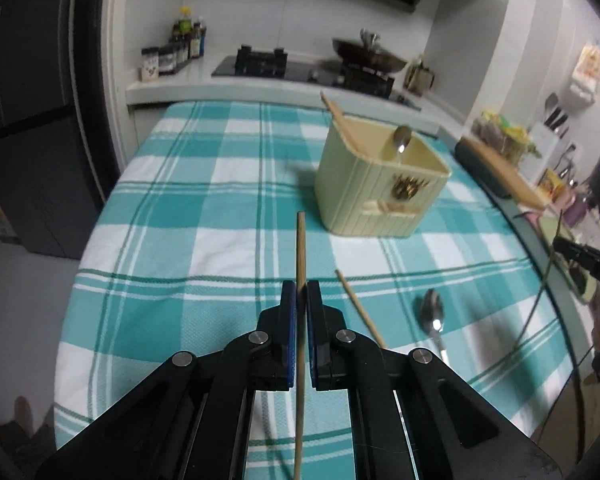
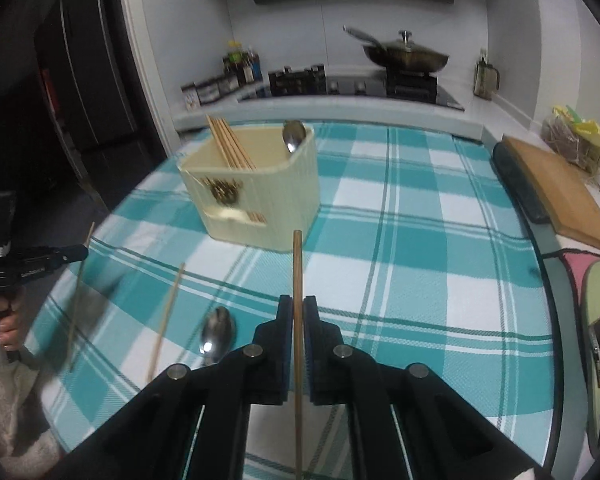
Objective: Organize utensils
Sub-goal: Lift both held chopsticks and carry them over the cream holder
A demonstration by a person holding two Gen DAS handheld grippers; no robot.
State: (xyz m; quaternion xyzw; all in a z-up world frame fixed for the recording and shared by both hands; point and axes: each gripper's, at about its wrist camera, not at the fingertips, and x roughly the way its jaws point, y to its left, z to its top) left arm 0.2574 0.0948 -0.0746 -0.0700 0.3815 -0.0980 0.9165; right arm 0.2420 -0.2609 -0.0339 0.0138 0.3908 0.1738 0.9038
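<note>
Each gripper, left (image 1: 301,292) and right (image 2: 297,306), squeezes one chopstick (image 1: 300,248). One more stick (image 1: 358,308) and one spoon (image 1: 433,316) lie at 4 o'clock.

Black tongs (image 1: 301,288) with blue pads, silver rivets; fluffy white sleeve (image 2: 8,392).

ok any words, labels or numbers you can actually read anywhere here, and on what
None can be read.
Left gripper: white print along its side, too blurred.
Utensil holder: dark gold emblem on its front, no legible letters.
Jars on the back counter: labels too small.
</note>
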